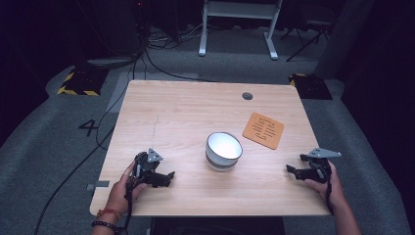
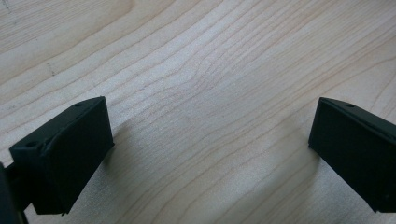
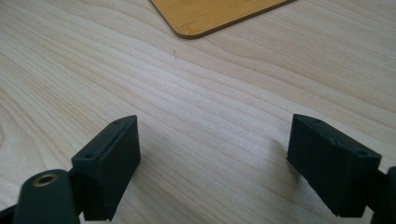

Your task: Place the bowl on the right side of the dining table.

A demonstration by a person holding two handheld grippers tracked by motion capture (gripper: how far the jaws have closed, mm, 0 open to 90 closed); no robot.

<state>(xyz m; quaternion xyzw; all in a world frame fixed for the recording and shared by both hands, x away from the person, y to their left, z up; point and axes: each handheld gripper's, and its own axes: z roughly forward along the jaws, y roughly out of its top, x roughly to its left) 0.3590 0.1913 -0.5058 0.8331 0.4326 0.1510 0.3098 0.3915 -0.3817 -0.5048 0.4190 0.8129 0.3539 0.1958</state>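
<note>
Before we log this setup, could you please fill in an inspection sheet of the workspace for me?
Surface: light wooden table, bare except for two items; a grey round cap near the far edge.
Job's things: white bowl upright at the centre; orange coaster flat, just beyond and to the right of it, apart from it.
Clutter: nothing seen.
Grippers: left gripper and right gripper low over the near corners, jaws wide apart, nothing between them.
Cables: black leads across the floor beyond and left of the table.
Surroundings: grey carpet, white frame legs, yellow-black striped plates.
</note>
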